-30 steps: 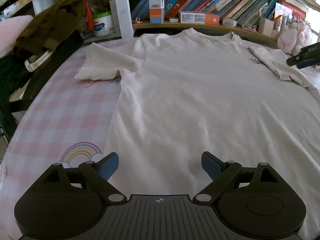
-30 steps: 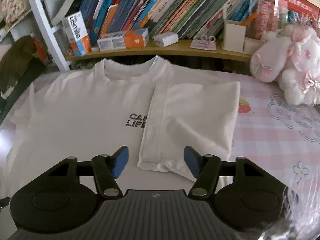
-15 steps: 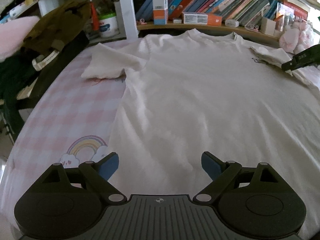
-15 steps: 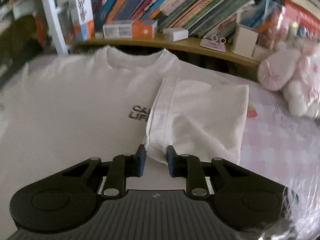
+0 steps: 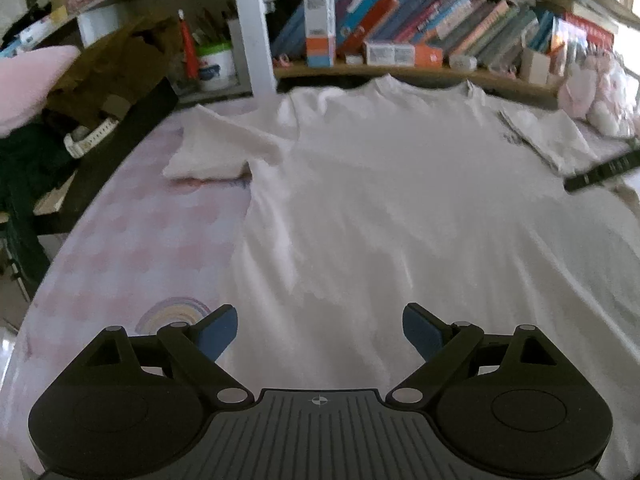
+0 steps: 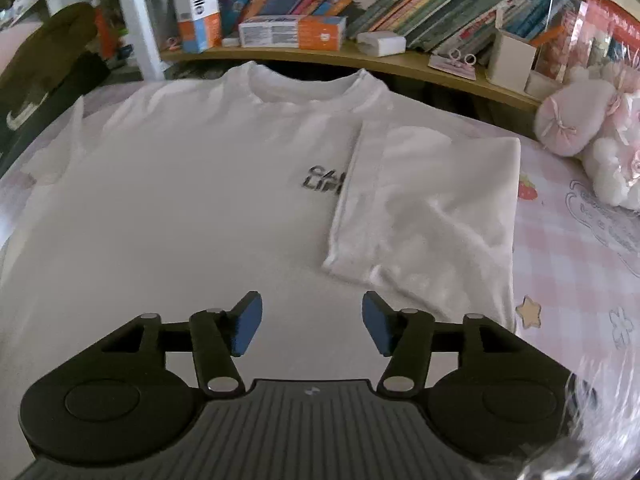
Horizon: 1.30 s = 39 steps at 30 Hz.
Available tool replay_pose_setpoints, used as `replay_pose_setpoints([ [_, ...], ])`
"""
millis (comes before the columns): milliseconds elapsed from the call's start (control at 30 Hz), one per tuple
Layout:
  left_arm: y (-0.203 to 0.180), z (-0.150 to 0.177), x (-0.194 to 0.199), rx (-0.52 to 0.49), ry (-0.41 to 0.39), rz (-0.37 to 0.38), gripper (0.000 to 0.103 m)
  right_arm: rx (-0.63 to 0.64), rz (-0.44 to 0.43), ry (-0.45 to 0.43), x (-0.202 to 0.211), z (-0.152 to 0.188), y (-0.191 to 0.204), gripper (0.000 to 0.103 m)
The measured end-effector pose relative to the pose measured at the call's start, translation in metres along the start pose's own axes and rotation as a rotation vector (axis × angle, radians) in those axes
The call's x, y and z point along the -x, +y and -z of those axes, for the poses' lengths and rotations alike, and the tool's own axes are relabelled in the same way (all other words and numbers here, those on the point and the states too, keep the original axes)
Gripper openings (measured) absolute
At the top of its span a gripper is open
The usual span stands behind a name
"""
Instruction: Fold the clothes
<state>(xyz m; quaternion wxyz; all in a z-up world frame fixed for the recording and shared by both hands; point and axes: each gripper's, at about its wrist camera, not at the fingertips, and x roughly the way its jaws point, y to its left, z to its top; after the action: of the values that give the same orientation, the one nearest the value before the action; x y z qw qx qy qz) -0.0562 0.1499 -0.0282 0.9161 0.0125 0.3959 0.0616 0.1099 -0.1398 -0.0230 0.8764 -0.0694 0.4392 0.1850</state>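
Both wrist cameras look low and forward toward the bookshelf (image 5: 420,36), the left from the bed's (image 5: 132,240) left side, the right farther right, sharing the white T-shirt (image 6: 180,200).

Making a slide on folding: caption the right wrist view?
Open right gripper above a white T-shirt, its right sleeve folded inward over the chest print.

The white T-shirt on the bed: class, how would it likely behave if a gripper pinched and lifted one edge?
The white T-shirt would probably sag and drape, since it already shows soft wrinkles. Its folded sleeve may well flop open, as nothing pins it. It looks thin, so likely light, and it might drag across the checked sheet.
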Motion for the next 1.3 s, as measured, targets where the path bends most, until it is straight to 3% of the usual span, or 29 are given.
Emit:
replay_pose_setpoints([
  [233,0.021,-0.003,0.002,0.092,-0.032,-0.026,0.092,0.021,-0.01,0.023,0.014,0.019,0.047,0.07],
  [300,0.028,-0.001,0.003,0.113,-0.036,-0.034,0.092,0.032,-0.018,0.03,0.016,0.024,0.063,0.081],
  [400,0.038,0.001,0.005,0.138,-0.042,-0.041,0.092,0.05,-0.031,0.041,0.019,0.031,0.087,0.086],
  [1133,0.11,-0.002,-0.002,0.178,-0.041,-0.02,0.092,0.131,-0.033,0.077,-0.003,0.029,0.192,0.092],
  [1300,0.128,0.002,0.004,0.236,-0.047,-0.024,0.092,0.159,-0.034,0.062,-0.006,0.022,0.214,0.092],
])
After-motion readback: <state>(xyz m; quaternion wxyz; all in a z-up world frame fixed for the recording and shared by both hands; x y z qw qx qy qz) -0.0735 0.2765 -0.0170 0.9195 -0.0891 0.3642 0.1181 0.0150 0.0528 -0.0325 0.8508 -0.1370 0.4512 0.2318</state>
